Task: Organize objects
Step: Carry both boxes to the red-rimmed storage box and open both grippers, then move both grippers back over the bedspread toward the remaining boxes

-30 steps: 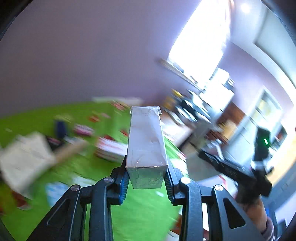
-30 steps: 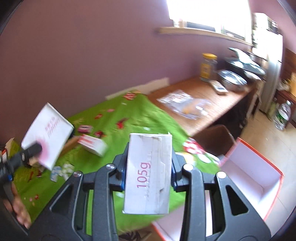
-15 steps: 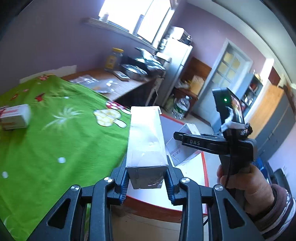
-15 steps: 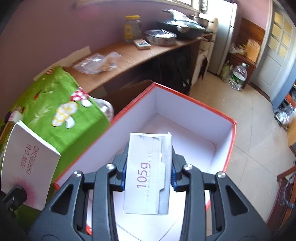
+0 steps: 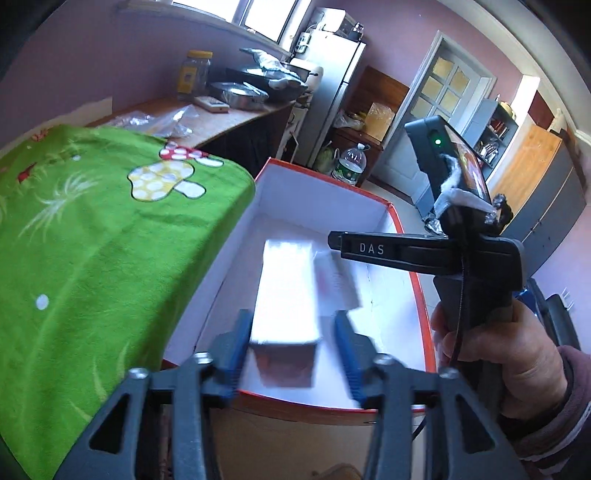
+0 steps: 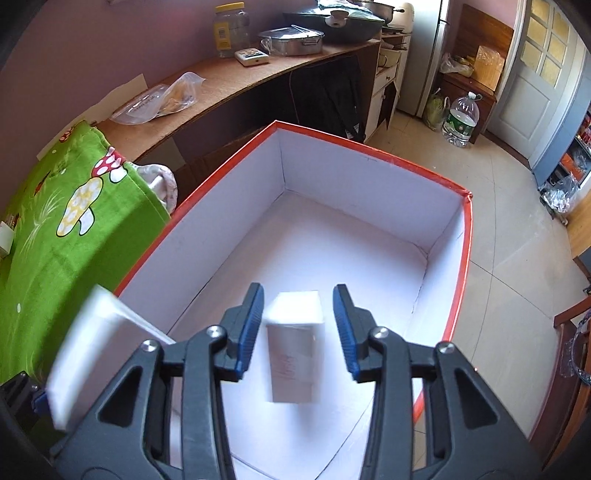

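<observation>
There are 2 white cartons, 1 between the blue pads of the left gripper (image 5: 291, 352) as carton (image 5: 286, 295) and 1 between the pads of the right gripper (image 6: 298, 325) as carton (image 6: 293, 350), both over 1 red-rimmed box (image 6: 467, 258). Beside the box's left edge lies 1 green cloth (image 5: 92, 240) printed with 2 mushrooms. On the wooden counter (image 6: 229, 85) stand 1 yellow-lidded jar (image 6: 229, 29) and 1 metal pan (image 6: 291, 38), and 1 water bottle (image 6: 460, 120) stands on the floor.

You're looking at a storage box (image 6: 466, 258) showing white inside with an orange-red rim, and two small cartons, one (image 5: 286, 291) and the other (image 6: 293, 345), glowing blurry white-grey. Beside it, the cloth (image 5: 92, 236) is blazing bright green with a spotted red-and-yellow mushroom print, while your gripper pads (image 6: 251, 325) are showing blue on black frames.
</observation>
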Motion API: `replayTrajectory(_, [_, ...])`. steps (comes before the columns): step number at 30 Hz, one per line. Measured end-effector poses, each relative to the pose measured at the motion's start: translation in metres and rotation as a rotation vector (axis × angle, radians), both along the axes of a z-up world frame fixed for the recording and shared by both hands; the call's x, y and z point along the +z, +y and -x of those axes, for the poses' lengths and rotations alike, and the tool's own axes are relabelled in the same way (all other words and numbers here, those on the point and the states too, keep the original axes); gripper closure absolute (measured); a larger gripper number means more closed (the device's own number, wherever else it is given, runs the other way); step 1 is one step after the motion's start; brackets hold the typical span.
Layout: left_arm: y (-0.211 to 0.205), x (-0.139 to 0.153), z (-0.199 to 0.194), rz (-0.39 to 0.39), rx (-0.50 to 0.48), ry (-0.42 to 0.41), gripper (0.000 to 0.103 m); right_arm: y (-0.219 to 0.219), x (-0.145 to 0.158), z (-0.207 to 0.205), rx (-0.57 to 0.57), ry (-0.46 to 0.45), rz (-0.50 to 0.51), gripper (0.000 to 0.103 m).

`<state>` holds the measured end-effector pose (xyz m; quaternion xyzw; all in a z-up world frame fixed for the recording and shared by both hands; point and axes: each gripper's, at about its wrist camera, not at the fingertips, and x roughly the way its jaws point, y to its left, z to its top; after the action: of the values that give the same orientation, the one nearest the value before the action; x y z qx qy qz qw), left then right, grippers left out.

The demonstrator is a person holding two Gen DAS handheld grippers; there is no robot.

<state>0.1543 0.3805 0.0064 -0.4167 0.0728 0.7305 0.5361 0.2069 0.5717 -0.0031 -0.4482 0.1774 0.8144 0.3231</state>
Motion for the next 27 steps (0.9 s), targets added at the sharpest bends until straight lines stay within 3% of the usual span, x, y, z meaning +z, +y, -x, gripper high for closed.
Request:
replayTrajectory(2, [-0.001,0.001,-0.001,-0.01,-0.004,-0.005,0.033,0.003,0.0,-0.002,-0.017,0.011,0.003,0.03])
replayTrajectory(5, [-0.004,0.007,-0.006,-0.023,-0.009,-0.001,0.026,0.004,-0.002,-0.003,-0.037,0.01,-0.002,0.021])
replayTrajectory(10, [-0.016,0.024,-0.012,-0.04,0.027,0.081,0.023,-0.002,0.006,-0.003,-0.067,0.051,-0.027,0.02])
replayTrajectory(15, [-0.042,0.052,-0.016,-0.069,0.053,0.198,0.023,-0.018,0.034,0.005,-0.053,0.129,-0.09,0.02])
replayTrajectory(21, [-0.098,0.084,0.007,-0.12,0.138,0.179,0.023,-0.067,0.068,0.04,0.09,0.21,-0.159,0.016])
replayTrajectory(27, [-0.156,0.094,0.029,-0.077,0.291,0.212,0.023,-0.125,0.079,0.078,0.25,0.253,-0.183,0.016])
